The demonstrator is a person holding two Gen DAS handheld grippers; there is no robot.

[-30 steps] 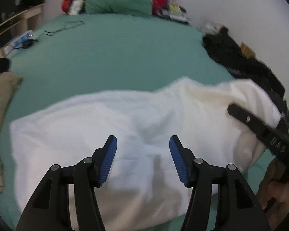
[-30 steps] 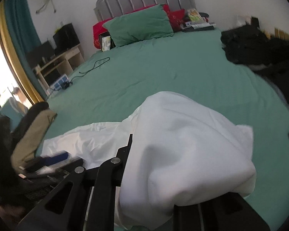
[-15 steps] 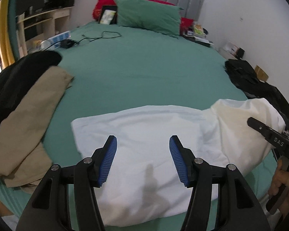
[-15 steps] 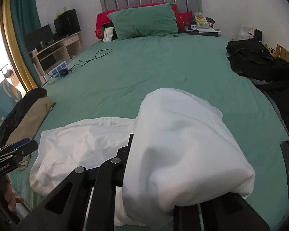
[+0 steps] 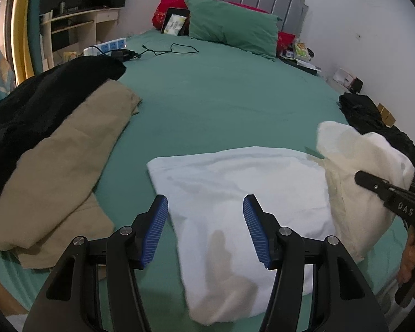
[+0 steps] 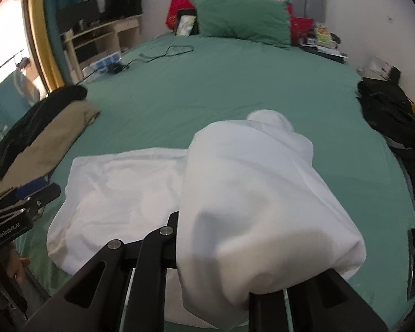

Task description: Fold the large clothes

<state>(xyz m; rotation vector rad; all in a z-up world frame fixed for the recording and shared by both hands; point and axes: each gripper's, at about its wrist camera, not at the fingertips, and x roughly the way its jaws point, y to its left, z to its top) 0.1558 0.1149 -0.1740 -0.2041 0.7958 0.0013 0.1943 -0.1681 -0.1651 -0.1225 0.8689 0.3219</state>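
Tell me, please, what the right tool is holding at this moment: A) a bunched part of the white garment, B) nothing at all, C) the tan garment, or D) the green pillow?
A: in the right wrist view the white garment is bunched over the right tool, whose tips are buried in the cloth, while the tan garment and green pillow lie away from it on the bed.

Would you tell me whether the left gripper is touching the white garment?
Apart. In the left wrist view the left gripper hangs open above the white garment, its blue pads bare.
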